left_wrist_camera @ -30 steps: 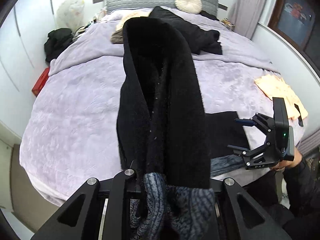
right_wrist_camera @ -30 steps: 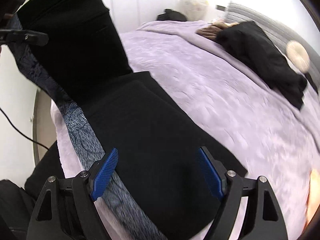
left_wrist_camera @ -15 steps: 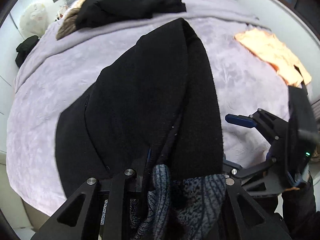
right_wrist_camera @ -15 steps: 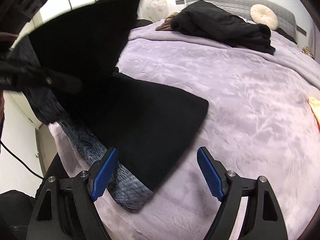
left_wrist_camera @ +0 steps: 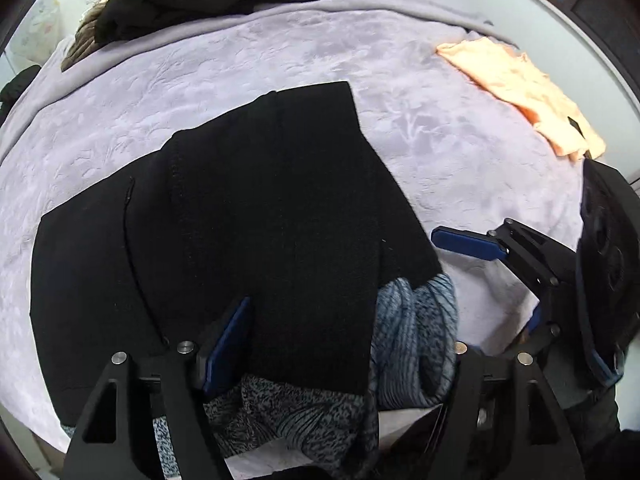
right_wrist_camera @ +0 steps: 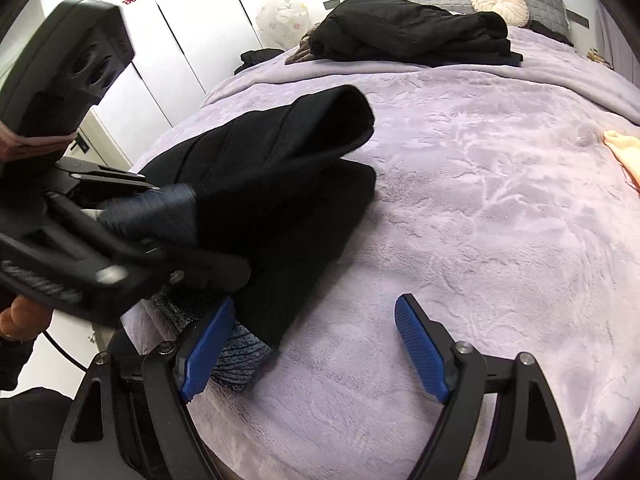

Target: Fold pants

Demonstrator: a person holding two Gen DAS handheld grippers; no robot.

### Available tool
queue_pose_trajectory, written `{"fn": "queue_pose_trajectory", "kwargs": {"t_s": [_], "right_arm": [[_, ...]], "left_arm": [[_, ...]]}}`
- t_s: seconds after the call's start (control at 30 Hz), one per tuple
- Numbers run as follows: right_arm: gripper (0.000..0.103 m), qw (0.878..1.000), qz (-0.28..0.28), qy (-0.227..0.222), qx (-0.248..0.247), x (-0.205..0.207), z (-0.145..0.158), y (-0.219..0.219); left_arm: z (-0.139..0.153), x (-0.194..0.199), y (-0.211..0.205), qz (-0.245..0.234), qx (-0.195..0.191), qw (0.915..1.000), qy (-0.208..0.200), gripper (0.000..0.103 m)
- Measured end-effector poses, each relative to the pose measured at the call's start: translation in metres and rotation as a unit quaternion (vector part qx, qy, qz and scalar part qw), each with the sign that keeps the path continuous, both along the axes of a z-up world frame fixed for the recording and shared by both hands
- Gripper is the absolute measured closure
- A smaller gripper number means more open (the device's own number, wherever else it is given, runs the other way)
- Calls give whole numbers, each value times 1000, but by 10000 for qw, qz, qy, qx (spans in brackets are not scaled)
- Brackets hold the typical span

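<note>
The black pants [left_wrist_camera: 248,216] with a grey-blue fleecy lining [left_wrist_camera: 412,328] lie folded over on the lilac bedspread [left_wrist_camera: 440,128]. My left gripper [left_wrist_camera: 320,344] stands wide over the waist end with its jaws spread and fabric between them; its right finger is hidden. In the right wrist view the pants [right_wrist_camera: 288,184] lie at the left and the left gripper [right_wrist_camera: 120,240] sits on their near end. My right gripper [right_wrist_camera: 316,344] is open and empty just above the bedspread, its left pad [right_wrist_camera: 208,344] against the pants' lining edge. It also shows in the left wrist view [left_wrist_camera: 500,280].
A heap of black clothes [right_wrist_camera: 408,32] lies at the head of the bed, with a round cream cushion [right_wrist_camera: 500,0] behind. An orange garment [left_wrist_camera: 516,92] lies on the right side of the bed. White wardrobe doors [right_wrist_camera: 168,24] stand to the left.
The left gripper has brought the raised pants down onto the bed, folding them over, and its jaws have spread apart. The right gripper has stayed open close by.
</note>
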State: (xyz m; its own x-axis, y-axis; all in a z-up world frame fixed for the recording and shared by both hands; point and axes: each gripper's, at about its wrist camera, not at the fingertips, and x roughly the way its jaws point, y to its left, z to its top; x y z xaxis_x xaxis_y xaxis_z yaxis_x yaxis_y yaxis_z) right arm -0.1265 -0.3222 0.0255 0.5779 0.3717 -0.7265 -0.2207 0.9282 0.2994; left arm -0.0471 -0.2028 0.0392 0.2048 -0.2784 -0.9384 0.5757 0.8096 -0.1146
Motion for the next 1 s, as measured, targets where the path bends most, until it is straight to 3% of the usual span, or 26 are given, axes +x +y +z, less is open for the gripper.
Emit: {"fn": "queue_pose_trajectory", "kwargs": {"t_s": [0.2, 0.3, 0.37, 0.4, 0.43, 0.47, 0.53, 0.6, 0.67, 0.73, 0.8, 0.83, 0.93, 1.0], "right_arm": [[17, 9997, -134, 109, 193, -8, -5, -13], [17, 9994, -257, 11, 224, -15, 1, -16], [17, 9985, -479, -212, 181, -22, 16, -19], [17, 9977, -511, -389, 223, -27, 26, -18], [17, 9961, -415, -688, 360, -34, 42, -16], [17, 9938, -250, -958, 503, -39, 56, -11], [17, 9882, 157, -1330, 745, -47, 78, 3], [12, 9800, 786, -1493, 1053, -50, 91, 28], [11, 9746, 1253, -1417, 1203, -46, 87, 51], [11, 9773, 1532, -1037, 1034, -37, 66, 72], [11, 9879, 1366, -404, 607, -21, 32, 81], [11, 9897, 1285, -109, 619, -13, 15, 79], [11, 9845, 1161, -160, 1302, -18, 19, 61], [11, 9846, 1110, -355, 1300, -18, 39, 53]], "left_arm": [[33, -29, 33, -22, -703, 9974, -149, 30], [56, -36, 63, 75, -1324, 9909, -235, 30], [72, -34, 88, 289, -1545, 9863, -499, 28], [75, -32, 100, 459, -1558, 9845, -658, 23], [77, -27, 114, 693, -1532, 9823, -825, 9], [76, -24, 124, 1005, -1442, 9791, -1026, 5], [69, -10, 145, 1438, -1230, 9751, -1157, 5], [57, 2, 161, 1605, -1306, 9740, -919, 5], [42, 13, 165, 1671, -1447, 9730, -671, 5], [25, 18, 163, 1718, -1346, 9742, -581, 5], [6, 20, 165, 1678, -1293, 9757, -553, 5], [1, 18, 163, 1584, -1292, 9774, -540, 5], [3, 10, 153, 1376, -1025, 9822, -765, 5], [17, 11, 153, 1229, -1168, 9823, -799, 5]]}}
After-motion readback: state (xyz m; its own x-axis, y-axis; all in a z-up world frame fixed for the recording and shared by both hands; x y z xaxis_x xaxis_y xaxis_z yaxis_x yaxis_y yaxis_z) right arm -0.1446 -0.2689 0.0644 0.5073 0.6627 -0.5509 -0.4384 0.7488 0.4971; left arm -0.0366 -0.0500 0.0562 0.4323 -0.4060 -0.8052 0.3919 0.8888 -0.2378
